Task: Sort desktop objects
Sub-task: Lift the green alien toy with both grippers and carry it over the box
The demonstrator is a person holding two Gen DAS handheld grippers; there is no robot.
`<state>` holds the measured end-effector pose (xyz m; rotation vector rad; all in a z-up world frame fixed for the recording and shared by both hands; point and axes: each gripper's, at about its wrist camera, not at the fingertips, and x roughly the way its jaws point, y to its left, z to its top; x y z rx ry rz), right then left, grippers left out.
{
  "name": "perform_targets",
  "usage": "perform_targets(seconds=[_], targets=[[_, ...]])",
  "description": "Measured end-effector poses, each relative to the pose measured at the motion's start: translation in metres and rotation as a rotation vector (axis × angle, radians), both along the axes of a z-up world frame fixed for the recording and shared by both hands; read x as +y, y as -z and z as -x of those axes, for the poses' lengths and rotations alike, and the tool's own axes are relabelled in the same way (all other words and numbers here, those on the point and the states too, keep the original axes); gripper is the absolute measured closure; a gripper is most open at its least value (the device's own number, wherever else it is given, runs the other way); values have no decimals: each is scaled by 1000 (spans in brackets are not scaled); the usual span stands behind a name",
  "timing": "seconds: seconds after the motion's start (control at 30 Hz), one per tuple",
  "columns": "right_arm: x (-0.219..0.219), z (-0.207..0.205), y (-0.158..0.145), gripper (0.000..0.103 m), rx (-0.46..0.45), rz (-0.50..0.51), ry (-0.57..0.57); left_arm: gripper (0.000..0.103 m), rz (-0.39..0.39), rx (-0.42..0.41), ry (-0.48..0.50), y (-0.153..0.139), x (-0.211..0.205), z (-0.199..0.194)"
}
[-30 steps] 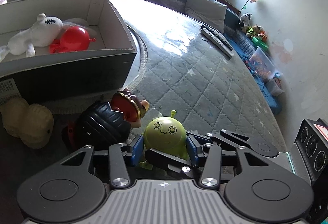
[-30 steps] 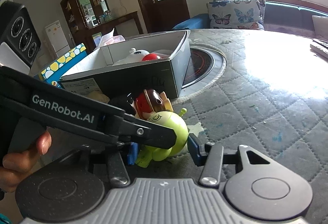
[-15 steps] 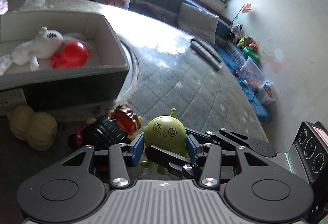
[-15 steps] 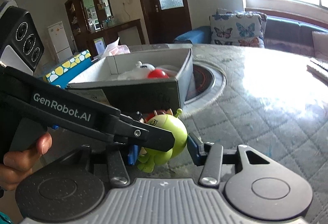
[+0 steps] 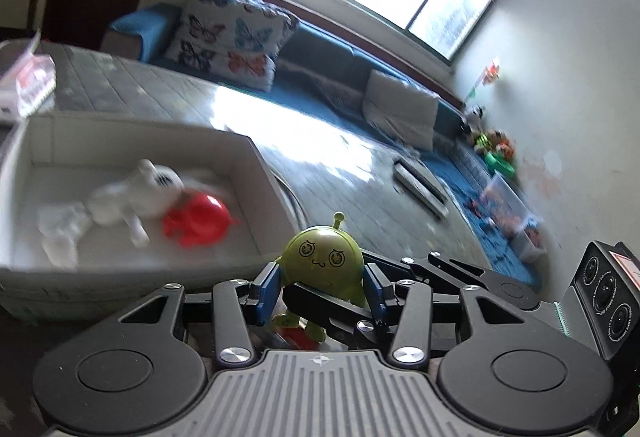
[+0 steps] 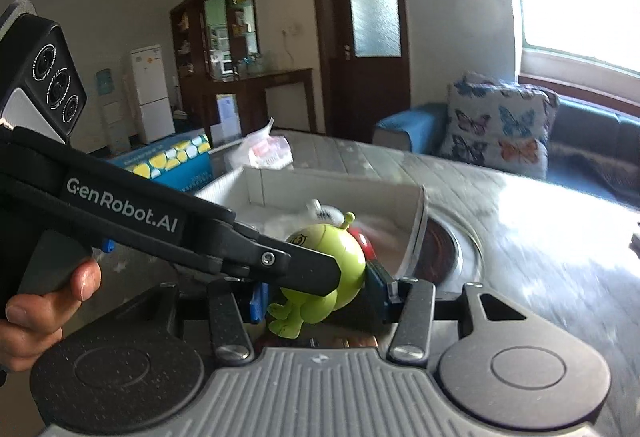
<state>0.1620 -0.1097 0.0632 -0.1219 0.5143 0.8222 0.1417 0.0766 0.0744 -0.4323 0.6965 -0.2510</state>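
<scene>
Both the left gripper [image 5: 322,287] and the right gripper [image 6: 320,295] are clenching the green toy [image 5: 322,269], seemingly light, hard, slippery, at its round body in the lower centre.

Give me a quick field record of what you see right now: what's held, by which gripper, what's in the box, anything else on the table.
held item: green alien toy, off the table
left gripper: blue pads shut on the toy's sides
right gripper: also shut on the same toy
box: open, just beyond the toy
box contents: white plush toy, red toy beside it
table: quilted cover; remote control far side
image quality: left wrist view blurred
</scene>
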Motion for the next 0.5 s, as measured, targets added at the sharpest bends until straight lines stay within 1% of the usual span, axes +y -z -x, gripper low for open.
perform_targets(seconds=[0.13, 0.27, 0.33, 0.5], targets=[[28, -19, -6, 54, -9, 4, -29, 55, 19, -4, -43, -2, 26, -15], [55, -40, -3, 54, 11, 14, -54, 55, 24, 12, -77, 2, 48, -31], [67, -50, 1, 54, 26, 22, -67, 55, 22, 26, -91, 7, 57, -39], [89, -70, 18, 54, 66, 50, -94, 55, 53, 75, -123, 28, 79, -56]])
